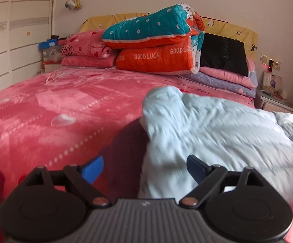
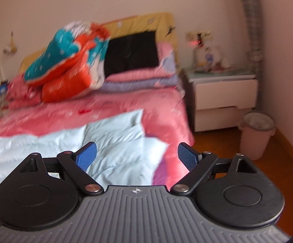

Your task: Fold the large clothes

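A large pale blue padded garment (image 1: 217,133) lies rumpled on the pink bedspread (image 1: 55,105). In the left wrist view it fills the lower right, with a rounded fold rising at its far end. My left gripper (image 1: 144,169) is open, blue pads wide apart, above the garment's left edge, and nothing is pinched between them. In the right wrist view the same garment (image 2: 69,145) spreads across the lower left. My right gripper (image 2: 136,157) is open over the garment's right part near the bed's side, with no cloth gripped.
Folded quilts (image 1: 156,46) in teal and orange, pink pillows (image 1: 85,48) and a black cushion (image 1: 223,54) are stacked against the yellow headboard. A white bedside cabinet (image 2: 223,99) and a pink waste bin (image 2: 255,135) stand on the wooden floor to the bed's right. A wardrobe (image 1: 14,40) lines the left wall.
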The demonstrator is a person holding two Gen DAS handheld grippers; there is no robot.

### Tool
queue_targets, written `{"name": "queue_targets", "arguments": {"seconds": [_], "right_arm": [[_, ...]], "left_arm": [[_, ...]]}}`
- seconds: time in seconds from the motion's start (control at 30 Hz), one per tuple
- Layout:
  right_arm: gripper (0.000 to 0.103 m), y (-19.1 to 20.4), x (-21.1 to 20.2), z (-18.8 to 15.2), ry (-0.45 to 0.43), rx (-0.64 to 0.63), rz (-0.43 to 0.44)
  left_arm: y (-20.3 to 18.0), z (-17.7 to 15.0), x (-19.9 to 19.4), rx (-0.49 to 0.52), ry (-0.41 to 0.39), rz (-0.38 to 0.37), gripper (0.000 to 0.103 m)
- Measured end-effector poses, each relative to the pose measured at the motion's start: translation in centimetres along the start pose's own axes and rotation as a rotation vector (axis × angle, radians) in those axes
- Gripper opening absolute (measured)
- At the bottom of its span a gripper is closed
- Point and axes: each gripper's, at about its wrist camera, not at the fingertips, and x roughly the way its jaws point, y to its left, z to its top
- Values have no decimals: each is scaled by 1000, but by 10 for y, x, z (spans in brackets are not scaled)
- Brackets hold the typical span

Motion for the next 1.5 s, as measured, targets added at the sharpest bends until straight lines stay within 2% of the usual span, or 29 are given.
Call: {"name": "queue_targets", "arguments": {"seconds": [0.13,0.2,0.27,0.37,0.5,0.67,0.87,1.03,1.23,1.5], "right_arm": [[103,-7,-34,-16,-35,-1,-15],[103,-9,-36,-22,-18,5,-8],[103,-8,-55,-40,16,12,13],[103,4,-89,-70,64,-19,22],[103,15,-125,-99,78,-24,32],[103,24,-169,-120,71,-8,10],[103,17,-226,-127,14,22,1],[103,8,-295,-126,-31,65,10],[103,0,-368,-116,-28,79,5],[103,8,-430,-119,-60,21,11]], "left_arm": [[-10,-28,-29,-35,22,-32,97],[-16,-43,-42,-73,32,-44,101],[-24,-60,-54,-87,47,-66,101],[-41,-84,-72,-55,62,-85,102],[-62,-112,-97,-2,72,-138,102],[-79,-132,-135,37,26,-172,102],[-92,-138,-195,76,-68,-164,102],[-93,-141,-261,104,-84,-145,102],[-91,-151,-325,104,-95,-142,102],[-80,-156,-388,105,-126,-124,102]]}}
